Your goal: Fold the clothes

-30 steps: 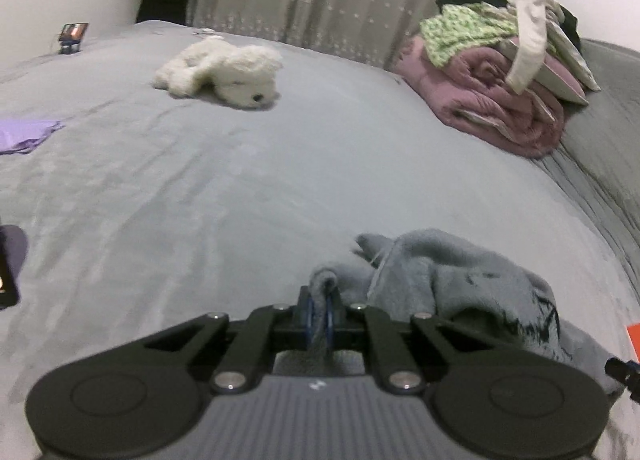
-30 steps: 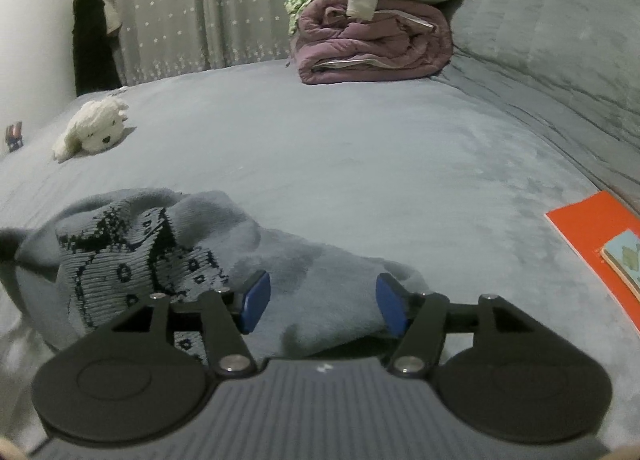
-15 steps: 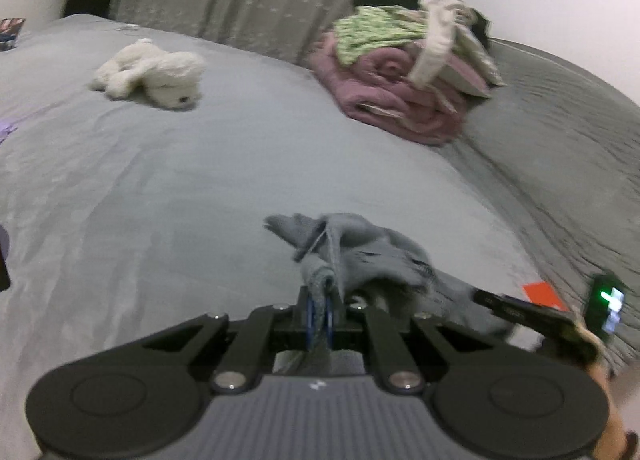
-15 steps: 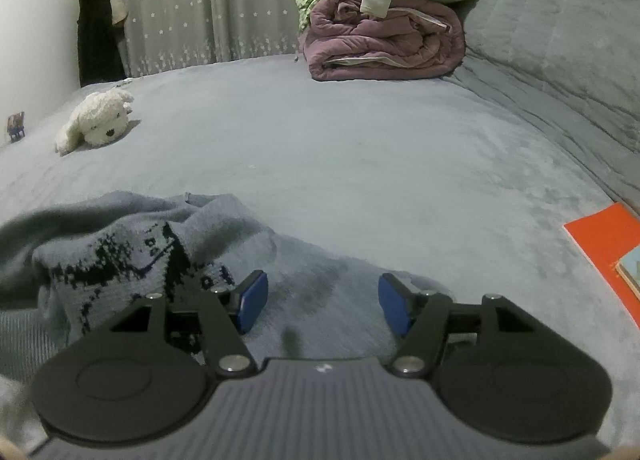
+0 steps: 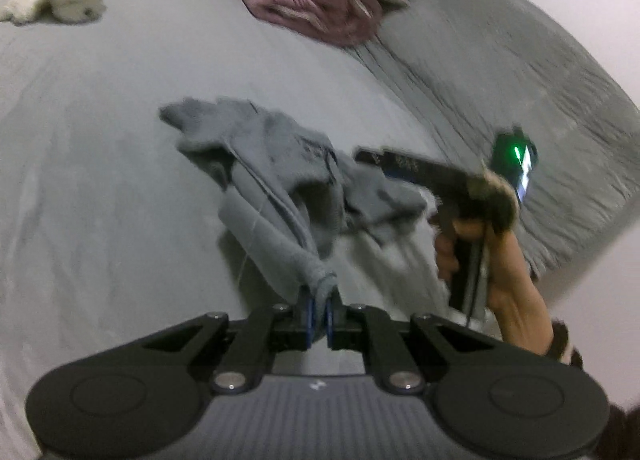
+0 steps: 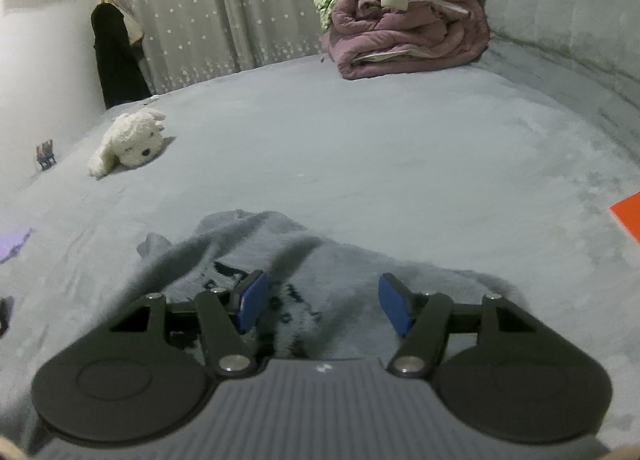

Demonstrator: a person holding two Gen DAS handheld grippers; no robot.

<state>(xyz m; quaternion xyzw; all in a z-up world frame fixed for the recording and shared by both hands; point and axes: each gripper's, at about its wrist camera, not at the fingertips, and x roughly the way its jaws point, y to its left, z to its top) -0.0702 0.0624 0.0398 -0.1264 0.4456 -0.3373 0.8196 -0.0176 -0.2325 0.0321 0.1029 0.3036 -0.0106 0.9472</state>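
Left tongs (image 5: 318, 312) pinching grey sweater (image 5: 280, 164), grey bedspread (image 6: 400, 164), starred curtain (image 6: 224, 12)

A sweater (image 6: 280, 252) lies on the near part of the bed (image 6: 380, 164). A stuffed toy (image 6: 128, 140) lies far left. A stack of bedding (image 6: 404, 20) sits far right, before a curtain (image 6: 224, 12). At the right edge lies perhaps a book (image 6: 630, 216).

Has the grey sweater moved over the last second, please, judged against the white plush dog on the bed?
Yes. In the right wrist view the grey sweater has been dragged right from the white plush dog, pulled by the left gripper.
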